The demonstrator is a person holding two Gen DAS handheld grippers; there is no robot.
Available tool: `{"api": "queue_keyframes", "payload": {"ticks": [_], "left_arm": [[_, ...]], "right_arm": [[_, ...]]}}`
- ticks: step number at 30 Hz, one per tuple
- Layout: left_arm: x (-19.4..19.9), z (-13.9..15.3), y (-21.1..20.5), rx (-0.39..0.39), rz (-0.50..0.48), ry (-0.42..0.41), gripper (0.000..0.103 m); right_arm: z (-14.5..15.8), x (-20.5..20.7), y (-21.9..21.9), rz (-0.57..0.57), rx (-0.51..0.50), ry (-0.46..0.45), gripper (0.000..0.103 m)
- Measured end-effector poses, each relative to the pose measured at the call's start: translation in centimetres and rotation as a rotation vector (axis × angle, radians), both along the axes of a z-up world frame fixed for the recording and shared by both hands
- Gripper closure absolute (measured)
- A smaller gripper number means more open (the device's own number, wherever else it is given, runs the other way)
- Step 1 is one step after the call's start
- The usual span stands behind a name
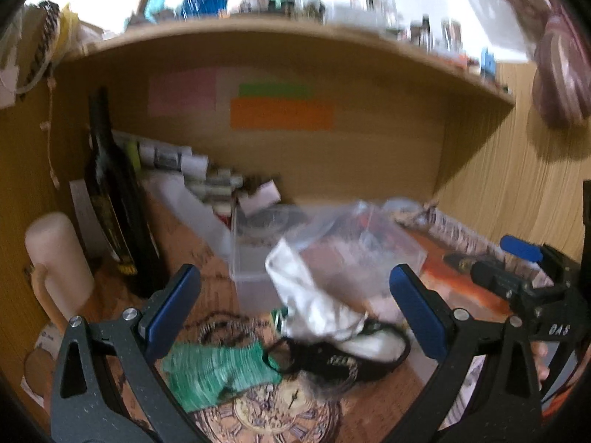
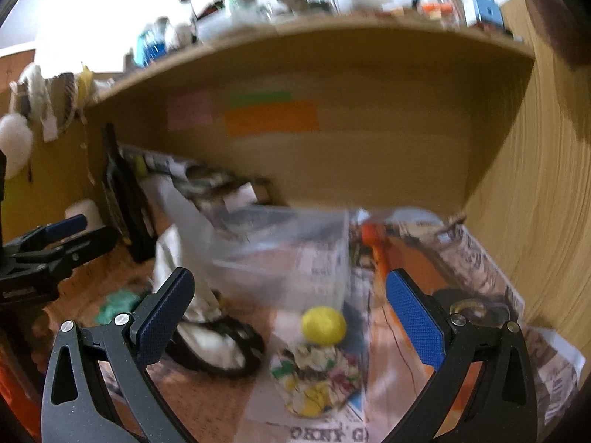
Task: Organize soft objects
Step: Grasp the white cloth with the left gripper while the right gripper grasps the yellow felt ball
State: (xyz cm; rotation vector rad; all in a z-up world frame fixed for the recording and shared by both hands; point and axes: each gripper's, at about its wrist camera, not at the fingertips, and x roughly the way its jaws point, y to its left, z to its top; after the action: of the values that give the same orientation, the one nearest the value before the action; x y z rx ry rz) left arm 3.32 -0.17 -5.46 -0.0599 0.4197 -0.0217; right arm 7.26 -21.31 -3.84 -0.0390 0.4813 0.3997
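Observation:
Both views are blurred. My left gripper (image 1: 295, 306) is open and empty above a green knitted cloth (image 1: 218, 373), a black soft item with white lettering (image 1: 332, 361) and a white cloth (image 1: 314, 295). A clear plastic box (image 1: 325, 254) stands just behind them. My right gripper (image 2: 291, 317) is open and empty over a yellow ball (image 2: 324, 325) and a colourful patterned cloth (image 2: 317, 380) lying on newspaper (image 2: 480, 280). The clear box (image 2: 280, 251) is ahead of it, with the white cloth (image 2: 173, 258) and black item (image 2: 221, 350) to the left. The green cloth (image 2: 118, 304) also shows there.
A dark bottle (image 1: 114, 199) and a pale cylinder (image 1: 55, 262) stand at the left. Rolled papers (image 1: 177, 162) lie at the back under a wooden shelf (image 1: 295, 37) crowded with bottles. A wooden wall (image 2: 535, 203) closes the right side. An orange tool (image 2: 376, 247) lies on the newspaper.

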Motion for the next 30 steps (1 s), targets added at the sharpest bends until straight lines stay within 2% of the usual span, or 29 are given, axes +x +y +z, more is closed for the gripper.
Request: {"api": "queue_keyframes", "payload": {"ticks": [6,8,9,13,17,21,25,30], "left_arm": [[2.4,-3.1,0.6,-0.06,-0.006,0.11,0.0],[3.4,-3.7,0.9,-0.086,-0.004,0.13,0.0],[3.8,-3.9,1.0,-0.099,-0.007,0.138,0.001],[5.5,-4.7,0.7,-0.106,-0.026,0.178,0.017],[7.0,-5.7,0.5,-0.137,-0.051,0.226,0.023],[7.9,-6.7,0.2,-0.162,-0.079,0.267,0.039],[8.0,-7.0,-0.2,-0.176,-0.104,0.286,0.053],[7.9,-6.7,-0.5,-0.174,-0.112,0.279,0.066]], "right_arm": [[-3.1,1.8,-0.8,-0.008,-0.024,0.12,0.003],[-3.9,2.4,-0.8,-0.005,-0.034,0.158,0.013],[-4.3,2.9,-0.8,-0.005,-0.041,0.179,0.015],[-5.2,4.3,-0.9,0.003,-0.038,0.233,0.028],[-5.9,5.8,-0.7,0.017,-0.043,0.281,0.039],[-7.1,7.1,-0.1,0.015,-0.069,0.334,0.047],[-8.1,7.9,0.0,0.018,-0.059,0.38,0.061],[-7.9,7.6,-0.3,0.014,-0.036,0.366,0.064]]}}
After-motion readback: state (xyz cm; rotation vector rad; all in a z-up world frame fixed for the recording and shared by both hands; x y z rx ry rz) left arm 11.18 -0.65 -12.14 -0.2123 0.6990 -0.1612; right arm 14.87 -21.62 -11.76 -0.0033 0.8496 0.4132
